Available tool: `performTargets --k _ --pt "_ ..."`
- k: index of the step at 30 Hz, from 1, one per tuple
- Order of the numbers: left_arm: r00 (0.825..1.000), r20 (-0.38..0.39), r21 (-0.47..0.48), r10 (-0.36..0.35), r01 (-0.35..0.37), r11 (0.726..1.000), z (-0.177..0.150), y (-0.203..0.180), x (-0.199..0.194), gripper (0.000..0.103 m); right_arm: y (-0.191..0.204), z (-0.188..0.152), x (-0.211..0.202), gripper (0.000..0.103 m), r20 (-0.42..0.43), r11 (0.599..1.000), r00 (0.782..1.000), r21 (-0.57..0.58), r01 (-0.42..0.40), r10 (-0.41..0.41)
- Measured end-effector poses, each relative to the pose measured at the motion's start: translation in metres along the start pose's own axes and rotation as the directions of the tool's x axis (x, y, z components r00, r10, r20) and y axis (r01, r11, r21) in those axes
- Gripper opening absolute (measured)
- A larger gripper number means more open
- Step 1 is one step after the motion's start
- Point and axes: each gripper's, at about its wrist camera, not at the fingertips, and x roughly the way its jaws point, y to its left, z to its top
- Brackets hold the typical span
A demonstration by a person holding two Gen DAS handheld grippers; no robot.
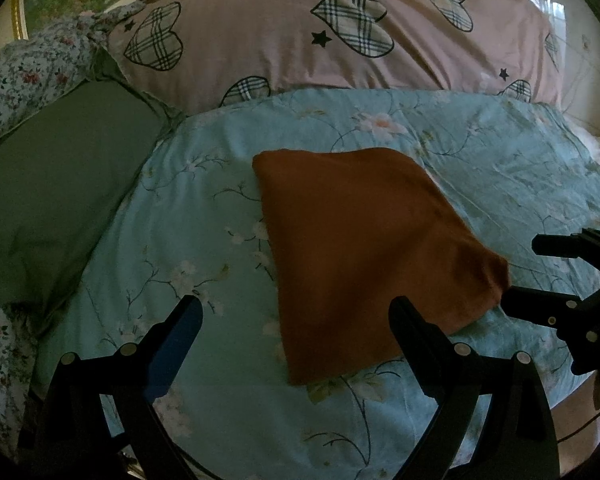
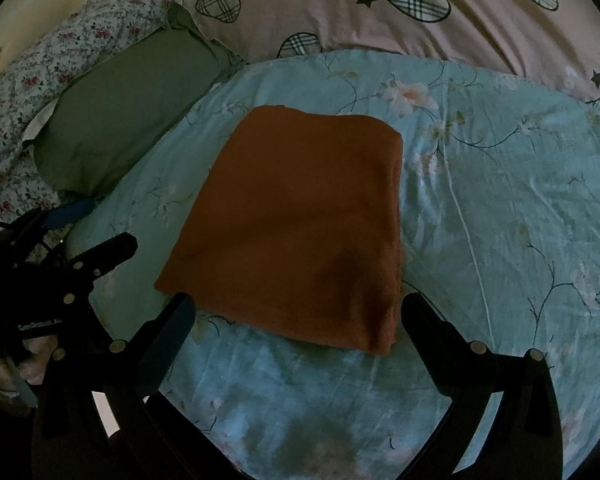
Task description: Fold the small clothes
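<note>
Both your grippers, left gripper (image 1: 296, 316) and right gripper (image 2: 300, 312), stand wide open and hold nothing. The folded orange garment (image 2: 296, 220) lies flat on the floral bedspread (image 2: 500, 200), just ahead of the right jaws. It looks soft, light and limp; pinch the layered near edge, all layers together.

A rust-orange garment (image 2: 296, 224), folded into a flat, roughly rectangular stack, lies on the bed; its layered edges show at the 5 o'clock corner.
</note>
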Motion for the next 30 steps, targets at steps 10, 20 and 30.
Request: performTargets --k 10,20,30 --pt "1.0 0.006 0.002 -0.011 0.011 1.0 -0.0015 -0.0016 -0.0004 0.095 -0.0024 0.0 0.0002 0.102 0.005 1.0 1.0 0.001 -0.001 0.001" --pt "1.0 0.016 0.002 -0.016 0.016 1.0 -0.0011 -0.0028 -0.0028 0.095 -0.0039 0.0012 -0.0004 0.102 0.009 1.0 1.0 -0.004 -0.001 0.001" --pt "1.0 0.022 0.003 -0.018 0.018 1.0 0.0005 -0.0041 -0.0047 0.095 -0.0029 0.0023 -0.0033 0.103 0.017 1.0 1.0 -0.01 -0.001 0.002"
